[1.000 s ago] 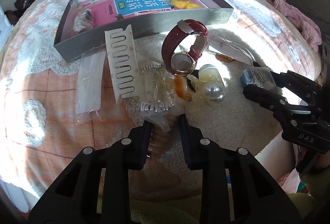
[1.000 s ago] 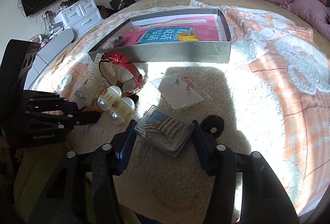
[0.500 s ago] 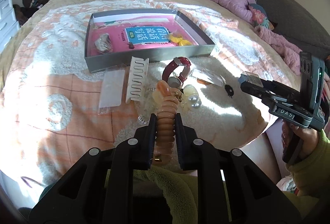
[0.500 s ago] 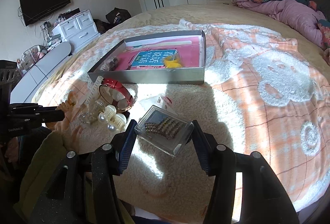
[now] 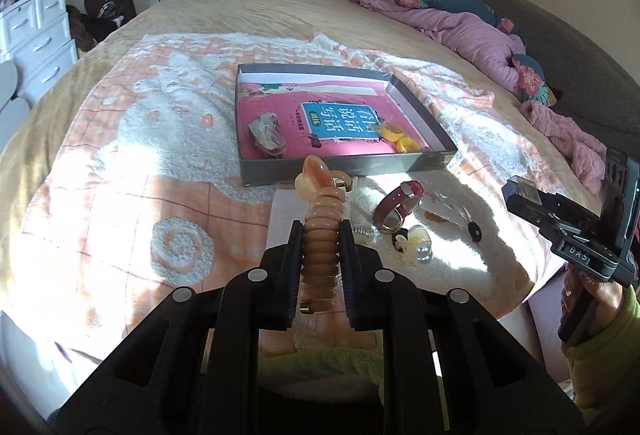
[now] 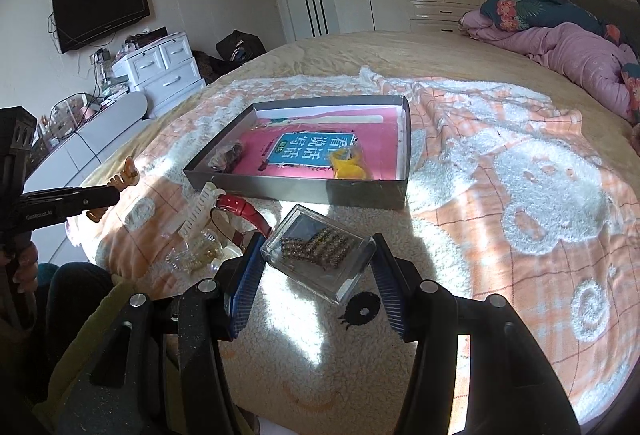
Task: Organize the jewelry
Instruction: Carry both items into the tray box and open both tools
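My left gripper (image 5: 320,239) is shut on a peach spiral hair tie (image 5: 322,231), held up in the air over the bed's near side; the same hair tie (image 6: 120,181) shows in the right wrist view. My right gripper (image 6: 316,255) is shut on a clear plastic case (image 6: 318,253) of small beaded pieces, also lifted. The grey box (image 5: 344,167) with a pink lining holds a bagged item (image 5: 266,133) and a yellow piece (image 5: 400,143). A red watch (image 5: 398,205), pearl claw clip (image 5: 418,243) and white comb clip (image 6: 198,213) lie in front of the box.
A fluffy peach-and-white blanket (image 6: 520,163) covers the bed. A pink duvet (image 5: 472,31) is heaped at the far right. White drawers (image 6: 160,71) and a wall television (image 6: 100,7) stand at the left. A black round piece (image 6: 362,311) lies near my right fingers.
Both grippers have risen well above the bed. The left one took the spiral hair tie out of the pile and lifted it; the right one lifted the clear case.
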A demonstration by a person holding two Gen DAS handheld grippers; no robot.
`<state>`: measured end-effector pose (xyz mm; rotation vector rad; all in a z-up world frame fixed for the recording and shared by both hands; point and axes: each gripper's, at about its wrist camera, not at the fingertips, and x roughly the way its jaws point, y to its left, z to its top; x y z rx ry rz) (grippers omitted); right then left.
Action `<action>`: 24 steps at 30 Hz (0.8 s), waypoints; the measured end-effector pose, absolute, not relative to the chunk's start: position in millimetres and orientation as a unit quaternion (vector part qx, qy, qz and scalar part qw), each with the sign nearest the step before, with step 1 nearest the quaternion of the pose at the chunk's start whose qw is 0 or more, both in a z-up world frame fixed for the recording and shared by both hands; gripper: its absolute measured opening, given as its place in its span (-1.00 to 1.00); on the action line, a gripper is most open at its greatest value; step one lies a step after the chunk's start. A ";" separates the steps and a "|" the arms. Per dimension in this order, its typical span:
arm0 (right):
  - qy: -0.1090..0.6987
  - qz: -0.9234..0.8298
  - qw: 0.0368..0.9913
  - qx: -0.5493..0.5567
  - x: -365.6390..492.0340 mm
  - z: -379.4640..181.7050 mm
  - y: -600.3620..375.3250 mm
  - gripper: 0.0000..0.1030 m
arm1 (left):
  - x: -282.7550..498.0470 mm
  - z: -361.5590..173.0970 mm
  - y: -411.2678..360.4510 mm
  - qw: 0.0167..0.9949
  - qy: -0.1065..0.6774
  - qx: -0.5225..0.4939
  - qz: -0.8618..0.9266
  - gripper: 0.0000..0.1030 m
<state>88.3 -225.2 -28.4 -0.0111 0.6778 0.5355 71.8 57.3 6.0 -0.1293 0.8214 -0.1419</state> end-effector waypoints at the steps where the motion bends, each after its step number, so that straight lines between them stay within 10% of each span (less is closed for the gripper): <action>1: 0.327 0.261 0.908 -0.007 89.4 -27.1 -223.7 0.01 | 73.2 6.2 59.3 0.913 0.398 -0.063 -0.067 -0.80; 24: 0.303 0.271 0.914 -0.023 149.9 -11.1 -198.3 0.00 | 156.9 8.0 38.5 0.914 0.399 -0.042 -0.061 -0.79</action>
